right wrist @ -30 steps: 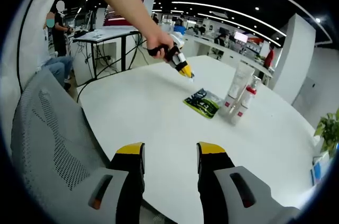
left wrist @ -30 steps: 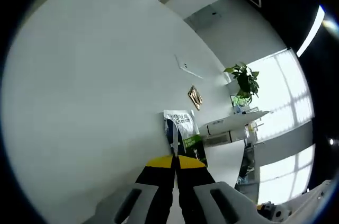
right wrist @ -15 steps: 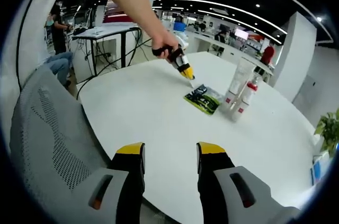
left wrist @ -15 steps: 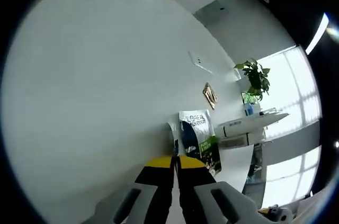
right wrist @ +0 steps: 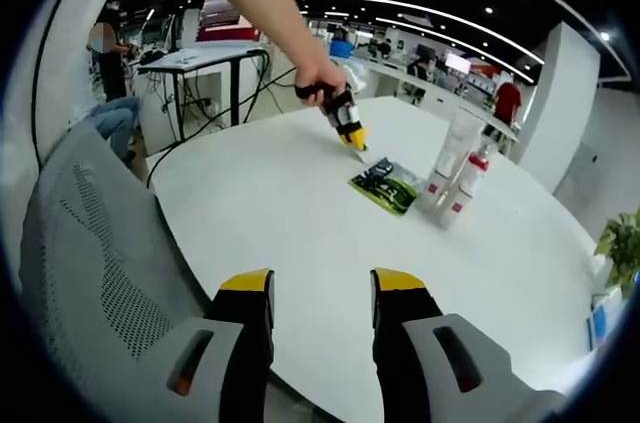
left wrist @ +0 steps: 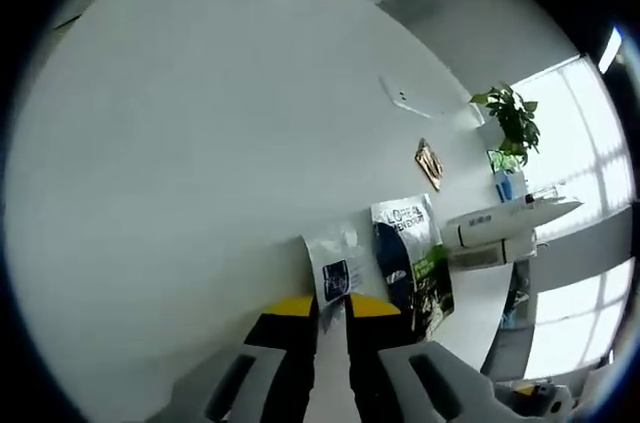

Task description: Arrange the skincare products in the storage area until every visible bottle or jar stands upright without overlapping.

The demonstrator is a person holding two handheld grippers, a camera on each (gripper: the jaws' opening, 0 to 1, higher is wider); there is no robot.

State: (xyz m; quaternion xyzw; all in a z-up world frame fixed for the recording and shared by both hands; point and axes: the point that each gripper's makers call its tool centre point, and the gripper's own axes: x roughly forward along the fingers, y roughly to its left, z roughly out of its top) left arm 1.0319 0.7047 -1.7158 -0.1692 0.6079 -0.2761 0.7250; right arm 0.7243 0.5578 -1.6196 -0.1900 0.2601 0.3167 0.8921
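Lying just beyond left hand-held gripper point(left wrist: 332, 305) tips, silver sachet point(left wrist: 331, 258); jaws slightly parted, right hand-held gripper point(right wrist: 322, 293) spread

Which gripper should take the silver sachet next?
Left. The left gripper is right at the silver sachet, jaws nearly closed. The right gripper hangs open far back near the table edge.

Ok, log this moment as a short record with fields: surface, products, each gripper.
surface: white table
sachets: silver sachet and dark green sachet lying flat, side by side
bottles: white tube and red-capped bottle upright, next to each other
left gripper: jaws nearly closed at the silver sachet's edge
right gripper: open, empty, above the table's near edge
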